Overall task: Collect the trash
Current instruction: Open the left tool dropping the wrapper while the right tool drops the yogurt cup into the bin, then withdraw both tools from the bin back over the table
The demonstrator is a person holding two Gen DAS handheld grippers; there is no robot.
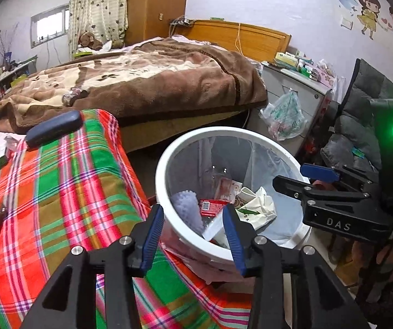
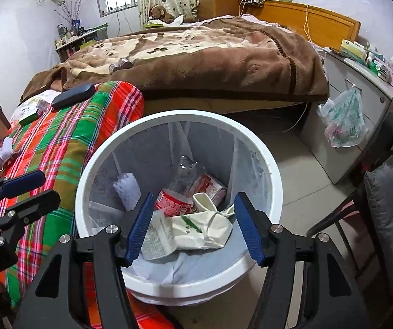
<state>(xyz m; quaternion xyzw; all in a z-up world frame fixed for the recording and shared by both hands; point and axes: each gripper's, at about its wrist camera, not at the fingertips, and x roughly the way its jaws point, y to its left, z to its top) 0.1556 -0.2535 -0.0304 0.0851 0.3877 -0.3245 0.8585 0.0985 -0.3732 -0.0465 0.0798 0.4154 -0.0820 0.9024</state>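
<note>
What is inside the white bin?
The white bin holds a clear bag liner, a red can, a crumpled white carton, a clear bottle and purple paper. Anything underneath is hidden.

The left wrist view looks forward and steeply down along its own two fingers (image 1: pixel 152 235), from above the near rim of the white bin (image 1: pixel 166 153). It stands close to the bin, over the edge of the plaid cloth (image 1: pixel 67 181), and it faces the bed (image 1: pixel 152 82) and the far wall. The right gripper (image 1: pixel 295 183) enters this view from the right side.

The right wrist view looks down more directly into the bin (image 2: pixel 267 164), also from near, and faces the same way. The left gripper (image 2: pixel 29 189) shows at its left edge.

Both views share the bin with its trash, the plaid cloth, the bed, and the grey cabinet (image 2: pixel 361 120).
</note>
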